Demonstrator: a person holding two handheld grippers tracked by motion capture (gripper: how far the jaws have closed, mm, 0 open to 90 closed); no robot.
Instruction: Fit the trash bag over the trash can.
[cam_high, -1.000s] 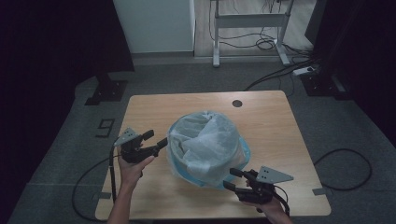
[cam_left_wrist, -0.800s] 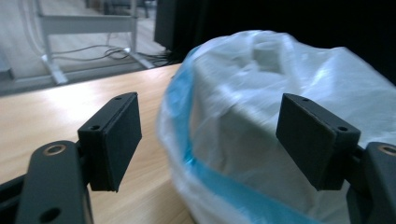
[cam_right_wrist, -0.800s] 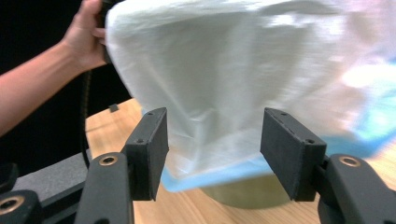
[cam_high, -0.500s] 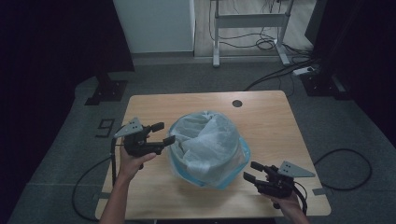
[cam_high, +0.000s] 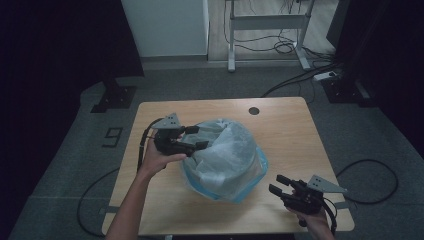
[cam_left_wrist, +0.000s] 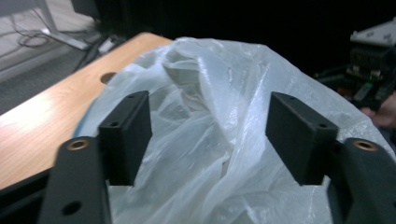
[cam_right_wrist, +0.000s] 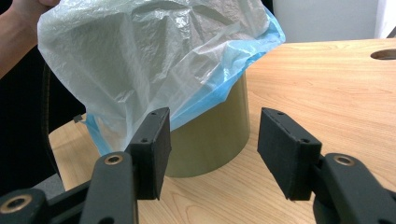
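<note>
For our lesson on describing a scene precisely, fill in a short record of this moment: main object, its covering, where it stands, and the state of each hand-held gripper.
main object: round olive bin, upright
covering: translucent plastic bag with blue hem, draped over the bin
support: wooden table
left hand-held gripper: at the bag's upper edge, jaws apart and just been closing, pads not pressing the plastic
right hand-held gripper: open, apart from the bag, near the table's front edge

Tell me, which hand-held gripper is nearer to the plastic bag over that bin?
The left. The left hand-held gripper sits at the plastic bag, at its upper left edge, jaws apart. The right hand-held gripper hovers off to the bag's lower right, above the table.
</note>
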